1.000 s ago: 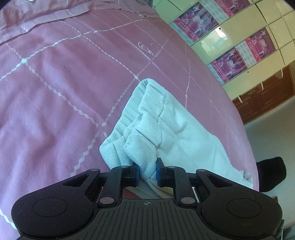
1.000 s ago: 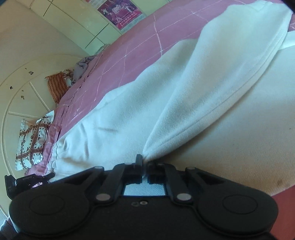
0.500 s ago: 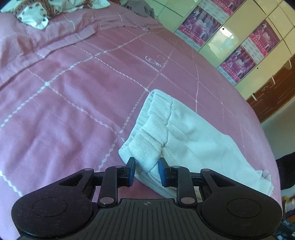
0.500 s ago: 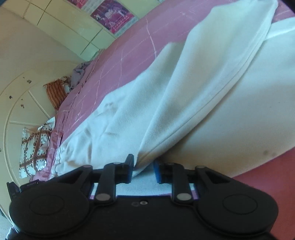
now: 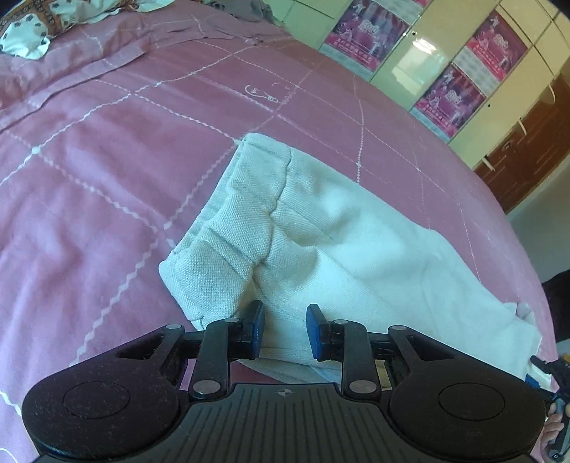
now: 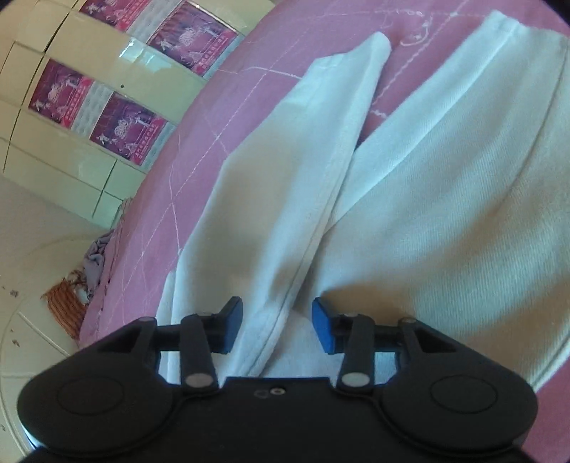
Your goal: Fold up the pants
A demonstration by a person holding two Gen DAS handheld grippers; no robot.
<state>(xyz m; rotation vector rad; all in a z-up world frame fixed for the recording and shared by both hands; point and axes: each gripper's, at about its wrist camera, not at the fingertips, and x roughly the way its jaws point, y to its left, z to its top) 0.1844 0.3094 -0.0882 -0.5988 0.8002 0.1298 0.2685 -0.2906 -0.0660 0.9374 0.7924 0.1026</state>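
Observation:
White pants (image 5: 320, 242) lie on the pink bedspread (image 5: 107, 149), the ribbed waistband (image 5: 228, 249) bunched at the near left. My left gripper (image 5: 285, 331) is open just above the waist end, holding nothing. In the right wrist view the pants (image 6: 445, 199) spread out with one leg (image 6: 302, 178) folded over, its seam running between the jaws. My right gripper (image 6: 278, 329) is open over that seam, with the cloth loose below it.
Cream wardrobe doors with pink posters (image 5: 452, 96) stand beyond the bed. Patterned pillows (image 5: 25, 32) lie at the head of the bed. A dark sock (image 5: 559, 295) shows at the bed's right edge. A grey garment (image 6: 99, 253) lies at the far bedside.
Both grippers were shut on the pants a second ago. Both have opened and let the cloth drop flat on the bed, and both have drawn back slightly.

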